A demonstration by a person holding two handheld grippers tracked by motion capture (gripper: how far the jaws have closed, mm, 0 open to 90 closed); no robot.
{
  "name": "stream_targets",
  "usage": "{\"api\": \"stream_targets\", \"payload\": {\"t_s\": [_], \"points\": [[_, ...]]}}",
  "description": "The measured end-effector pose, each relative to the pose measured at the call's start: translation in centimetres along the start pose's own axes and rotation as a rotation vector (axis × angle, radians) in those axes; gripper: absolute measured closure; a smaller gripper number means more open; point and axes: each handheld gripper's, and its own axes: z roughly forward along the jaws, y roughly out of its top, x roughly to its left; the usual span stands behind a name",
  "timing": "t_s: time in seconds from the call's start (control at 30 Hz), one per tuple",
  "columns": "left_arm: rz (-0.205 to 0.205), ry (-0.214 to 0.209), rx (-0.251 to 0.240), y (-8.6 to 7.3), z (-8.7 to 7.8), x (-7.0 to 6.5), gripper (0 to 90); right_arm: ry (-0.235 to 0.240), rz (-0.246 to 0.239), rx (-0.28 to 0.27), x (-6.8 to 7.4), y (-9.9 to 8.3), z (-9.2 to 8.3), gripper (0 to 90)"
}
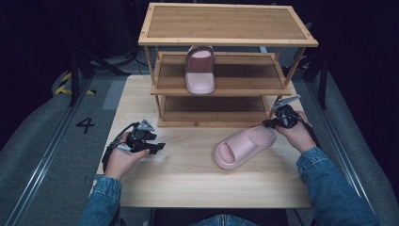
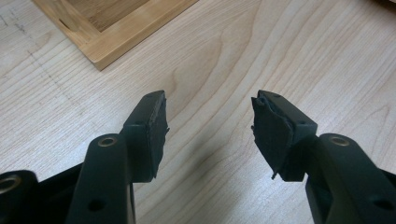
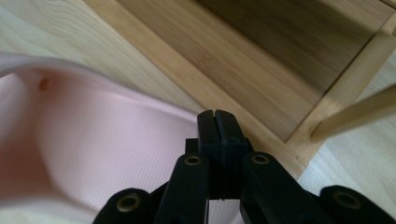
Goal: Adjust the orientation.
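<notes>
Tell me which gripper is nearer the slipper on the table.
Right. The right gripper is at the heel of the slipper on the table; the left gripper rests well off to its left.

A three-tier shoe rack (image 1: pixel 228 23) stands at the far side of the bench (image 1: pixel 188 179). One slipper (image 1: pixel 200 69) lies on the rack's middle shelf. Another slipper (image 1: pixel 244 146) lies on the bench just before the rack, toward its right end.

I count two pink slippers: one (image 1: pixel 200 69) at the middle shelf's front edge, one (image 1: pixel 244 146) on the table (image 1: pixel 188 179) towards its right edge. One three-shelf wooden rack (image 1: pixel 226 28) stands at the table's far edge. I hold two grippers, left (image 1: pixel 157 147) and right (image 1: pixel 268 123).
</notes>
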Motion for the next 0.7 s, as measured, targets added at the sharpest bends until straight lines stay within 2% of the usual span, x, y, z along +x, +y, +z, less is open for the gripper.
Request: {"api": "stream_targets", "payload": {"t_s": [0.2, 0.27, 0.33, 0.37, 0.43, 0.47, 0.53, 0.6, 0.67, 0.7], "points": [[-0.005, -0.003, -0.009, -0.1, -0.2, 0.2, 45.0, 0.022, 0.0, 0.042, 0.0, 0.2, 1.2, 90.0], [-0.006, -0.002, -0.007, 0.0, -0.3, 0.2, 45.0, 0.024, 0.002, 0.038, 0.0, 0.0, 1.2, 90.0], [-0.004, -0.004, -0.01, 0.1, -0.3, 0.1, 45.0, 0.027, 0.017, 0.048, 0.0, -0.2, 1.0, 90.0], [0.0, -0.002, -0.011, 0.1, -0.4, 0.0, 45.0, 0.031, 0.005, 0.042, 0.0, -0.3, 0.9, 90.0], [-0.009, -0.007, -0.019, 0.3, -0.4, -0.1, 45.0, 0.022, 0.017, 0.063, 0.3, -0.6, 0.6, 90.0], [0.0, -0.005, -0.022, 0.3, -0.5, -0.1, 45.0, 0.023, 0.015, 0.068, 0.5, -0.7, 0.4, 90.0], [-0.003, -0.009, -0.018, 0.5, -0.4, -0.2, 45.0, 0.02, 0.015, 0.079, 0.8, -1.2, -0.1, 90.0], [0.011, -0.007, -0.018, 0.6, -0.4, -0.1, 45.0, 0.024, 0.024, 0.084, 1.3, -1.9, -0.7, 90.0], [-0.004, -0.015, -0.018, 0.6, -0.3, -0.2, 45.0, 0.03, 0.022, 0.087, 1.7, -2.6, -1.2, 90.0], [0.006, -0.015, -0.018, 0.7, -0.3, -0.1, 44.8, 0.034, 0.015, 0.091, 2.0, -3.0, -1.5, 90.0]]}}
